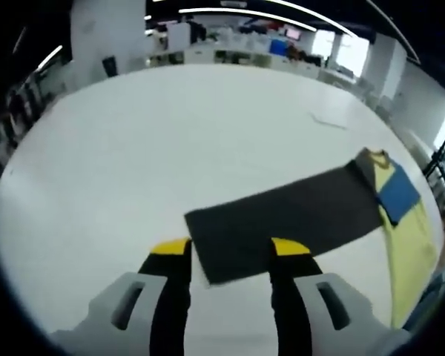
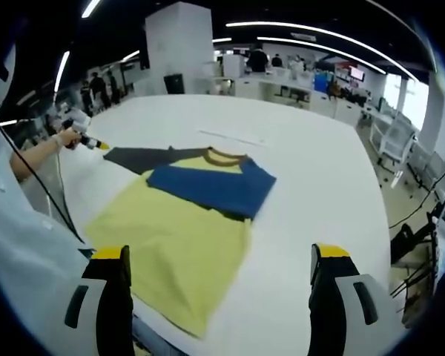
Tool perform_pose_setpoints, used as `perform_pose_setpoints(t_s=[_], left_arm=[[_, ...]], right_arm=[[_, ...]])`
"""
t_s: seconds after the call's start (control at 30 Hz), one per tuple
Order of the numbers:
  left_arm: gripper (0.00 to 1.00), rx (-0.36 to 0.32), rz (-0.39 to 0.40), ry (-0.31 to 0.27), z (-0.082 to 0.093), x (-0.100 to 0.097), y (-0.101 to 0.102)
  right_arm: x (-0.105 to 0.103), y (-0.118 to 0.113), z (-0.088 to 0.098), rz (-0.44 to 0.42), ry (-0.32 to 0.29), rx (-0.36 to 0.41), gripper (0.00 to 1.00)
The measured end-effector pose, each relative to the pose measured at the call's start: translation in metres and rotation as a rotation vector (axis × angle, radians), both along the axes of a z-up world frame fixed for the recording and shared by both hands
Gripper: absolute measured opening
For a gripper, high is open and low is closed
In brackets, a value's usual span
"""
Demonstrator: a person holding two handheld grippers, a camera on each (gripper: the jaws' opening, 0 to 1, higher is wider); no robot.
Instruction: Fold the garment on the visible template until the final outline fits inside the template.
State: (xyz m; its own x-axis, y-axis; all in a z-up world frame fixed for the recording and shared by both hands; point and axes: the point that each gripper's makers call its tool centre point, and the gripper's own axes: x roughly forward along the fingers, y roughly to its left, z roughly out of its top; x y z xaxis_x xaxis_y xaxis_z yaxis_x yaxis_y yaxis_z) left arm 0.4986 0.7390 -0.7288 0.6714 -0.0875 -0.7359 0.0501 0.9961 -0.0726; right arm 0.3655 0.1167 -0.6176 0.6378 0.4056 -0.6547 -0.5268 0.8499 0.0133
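Two pairs of fingers, both spread wide and holding nothing. My left gripper [image 1: 230, 256] hangs over the white table [image 1: 133, 163], its yellow-tipped fingers straddling the near end of the dark grey sleeve [image 1: 282, 219], apparently above it rather than touching. My right gripper [image 2: 221, 259] sits low at the table edge, over the hem of the garment [image 2: 174, 237], which lies flat: yellow body, blue sleeve [image 2: 211, 187] folded across the chest. The right gripper view also shows my left hand [image 2: 67, 137] far off, and people [image 2: 96, 87] in the background.
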Motion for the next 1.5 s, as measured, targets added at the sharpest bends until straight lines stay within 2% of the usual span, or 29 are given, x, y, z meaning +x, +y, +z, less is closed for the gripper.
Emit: perform_pose_setpoints(t_s=[0.13,0.23,0.47,0.57,0.7,0.87,1.0,1.13,1.27,1.5], left_arm=[[0.3,-0.01,0.03,-0.014,0.0,0.003,0.002],[0.32,-0.009,0.038,-0.017,-0.001,0.004,0.004],[0.25,-0.009,0.068,-0.018,-0.005,0.008,0.012],[0.27,0.028,0.09,-0.023,-0.007,0.009,0.022],[0.22,0.0,0.117,-0.036,-0.009,0.01,0.023],[0.22,0.016,0.134,-0.013,-0.017,0.006,0.028],[0.22,-0.011,0.169,-0.027,-0.021,0.006,0.03],[0.22,0.003,0.166,-0.016,-0.026,0.005,0.033],[0.2,-0.009,0.186,-0.038,-0.026,0.008,0.036],[0.2,-0.01,0.182,-0.021,-0.033,0.004,0.036]], right_arm=[[0.0,0.003,-0.001,0.009,0.007,0.0,1.0],[0.001,0.004,0.001,0.007,0.005,-0.002,1.0],[0.003,0.004,0.003,0.009,0.005,-0.009,1.0],[0.004,0.004,0.004,0.011,0.004,-0.008,1.0],[0.003,0.005,0.003,0.015,0.011,-0.013,1.0],[0.004,0.007,0.004,0.015,0.009,-0.011,1.0],[0.003,0.007,0.003,0.012,0.015,-0.013,1.0],[0.002,0.006,0.002,0.012,0.019,-0.017,1.0],[0.003,0.006,0.003,0.008,0.017,-0.019,1.0],[0.003,0.008,0.001,0.007,0.024,-0.02,1.0]])
